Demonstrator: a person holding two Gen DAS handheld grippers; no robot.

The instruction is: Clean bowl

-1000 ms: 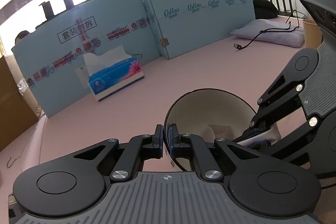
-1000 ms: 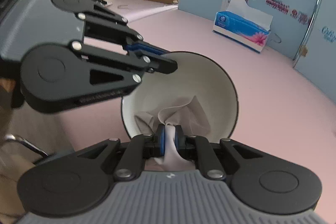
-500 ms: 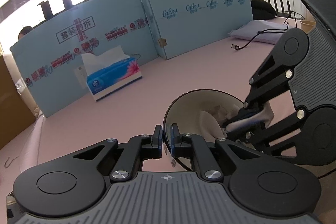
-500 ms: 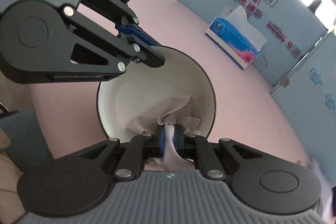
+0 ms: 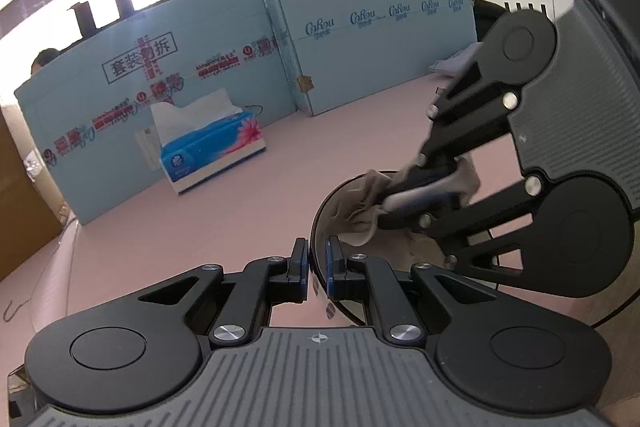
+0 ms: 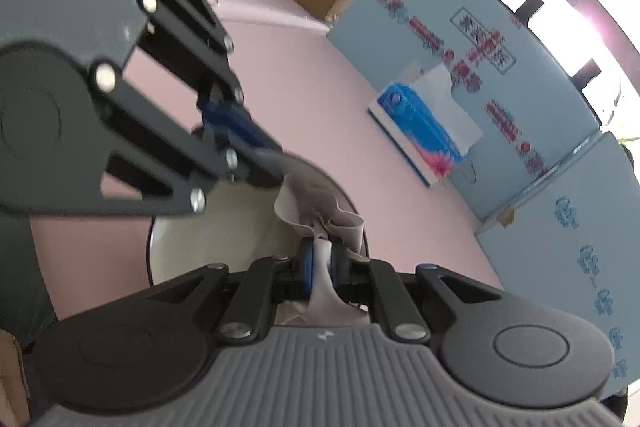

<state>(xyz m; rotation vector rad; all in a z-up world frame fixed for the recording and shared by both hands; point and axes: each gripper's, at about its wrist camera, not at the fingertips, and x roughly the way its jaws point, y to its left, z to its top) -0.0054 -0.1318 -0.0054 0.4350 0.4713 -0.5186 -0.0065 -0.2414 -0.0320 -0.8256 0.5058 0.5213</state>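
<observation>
Bowl [image 6: 208, 227]: rim clamped in my left gripper [image 5: 318, 265]; right gripper [image 6: 320, 263] clamped on tissue [image 6: 320, 215]. Advice: brace firmly, sweep whole inner wall.

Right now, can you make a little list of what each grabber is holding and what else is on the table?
left gripper: shut on the bowl rim
right gripper: shut on the tissue, at the bowl's rim
bowl: white inside, dark rim, tilted
table: pink
tissue box: blue, on the table beyond the bowl, a tissue sticking out
behind: light blue boards
</observation>
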